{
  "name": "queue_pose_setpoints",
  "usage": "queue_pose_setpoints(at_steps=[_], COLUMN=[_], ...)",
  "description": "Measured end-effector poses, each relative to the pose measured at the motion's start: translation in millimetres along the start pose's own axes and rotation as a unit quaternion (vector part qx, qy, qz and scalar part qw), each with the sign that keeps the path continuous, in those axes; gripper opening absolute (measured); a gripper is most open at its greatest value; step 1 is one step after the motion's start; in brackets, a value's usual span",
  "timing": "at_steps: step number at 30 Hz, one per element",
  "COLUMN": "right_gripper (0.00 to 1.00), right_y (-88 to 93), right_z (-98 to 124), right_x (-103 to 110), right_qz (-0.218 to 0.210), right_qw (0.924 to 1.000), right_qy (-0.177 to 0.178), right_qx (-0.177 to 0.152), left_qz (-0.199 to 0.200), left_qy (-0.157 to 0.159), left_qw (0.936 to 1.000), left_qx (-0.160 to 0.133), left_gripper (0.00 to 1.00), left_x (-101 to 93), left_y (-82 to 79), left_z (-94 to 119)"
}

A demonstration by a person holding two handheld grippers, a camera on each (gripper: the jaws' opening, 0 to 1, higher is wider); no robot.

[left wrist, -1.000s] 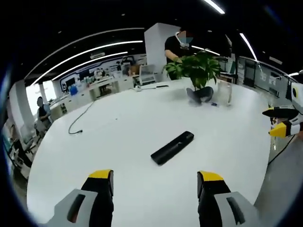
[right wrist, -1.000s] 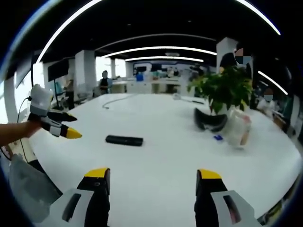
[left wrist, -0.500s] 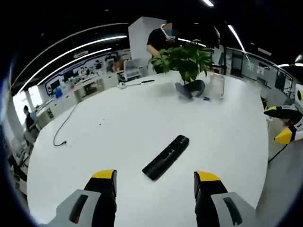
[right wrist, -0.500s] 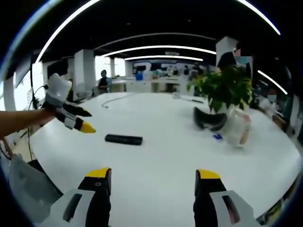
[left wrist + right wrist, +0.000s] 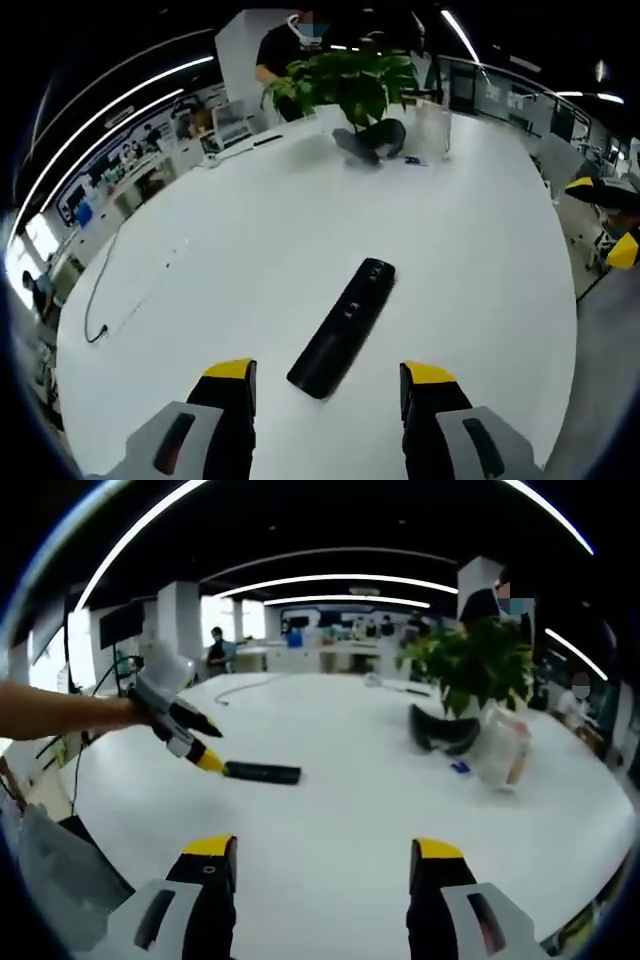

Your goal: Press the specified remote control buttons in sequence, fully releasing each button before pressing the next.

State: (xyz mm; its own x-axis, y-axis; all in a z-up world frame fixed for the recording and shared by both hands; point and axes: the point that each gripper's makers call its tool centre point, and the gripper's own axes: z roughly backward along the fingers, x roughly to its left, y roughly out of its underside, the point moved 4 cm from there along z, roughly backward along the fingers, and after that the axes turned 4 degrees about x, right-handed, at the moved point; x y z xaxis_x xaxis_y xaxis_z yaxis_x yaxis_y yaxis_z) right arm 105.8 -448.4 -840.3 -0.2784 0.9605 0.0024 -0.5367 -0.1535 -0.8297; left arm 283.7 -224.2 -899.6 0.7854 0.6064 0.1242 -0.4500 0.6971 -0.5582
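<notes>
Left gripper view: left gripper (image 5: 328, 375) jaws spread, holding nothing, near end of black remote (image 5: 342, 327) between them on white table (image 5: 200, 290); bare surface all around.

Right gripper view: right gripper (image 5: 322, 852) jaws apart, unloaded. Remote lies mid-table, far from edges; plant (image 5: 478, 670) well apart.

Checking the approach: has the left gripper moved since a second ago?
Yes. In the right gripper view the left gripper has closed in on the black remote control, its open jaws near one end.
</notes>
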Motion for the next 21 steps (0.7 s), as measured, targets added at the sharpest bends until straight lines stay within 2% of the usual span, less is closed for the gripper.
queue_pose_setpoints(at_steps=[5, 10, 16, 21], right_gripper=[0.68, 0.68, 0.67, 0.67], right_y=[0.6, 1.2, 1.1, 1.2], right_z=[-0.4, -1.0, -1.5, -1.7], right_x=[0.1, 1.1, 0.6, 0.0], right_qz=[0.001, 0.004, 0.004, 0.002], right_qw=[1.0000, 1.0000, 1.0000, 1.0000], right_qy=[-0.001, -0.004, -0.003, -0.001], right_qx=[0.003, 0.006, 0.006, 0.008], left_qz=[-0.035, -0.076, -0.093, -0.091], left_qy=[0.017, 0.025, 0.024, 0.039], left_qw=[0.9985, 0.9937, 0.9905, 0.9898], left_qx=[0.039, 0.079, 0.099, 0.102], left_gripper=[0.57, 0.55, 0.52, 0.52], left_x=[-1.2, 2.5, 8.4, 10.0], left_y=[-0.6, 1.3, 1.4, -3.3], left_z=[-18.0, -34.2, -45.4, -46.7])
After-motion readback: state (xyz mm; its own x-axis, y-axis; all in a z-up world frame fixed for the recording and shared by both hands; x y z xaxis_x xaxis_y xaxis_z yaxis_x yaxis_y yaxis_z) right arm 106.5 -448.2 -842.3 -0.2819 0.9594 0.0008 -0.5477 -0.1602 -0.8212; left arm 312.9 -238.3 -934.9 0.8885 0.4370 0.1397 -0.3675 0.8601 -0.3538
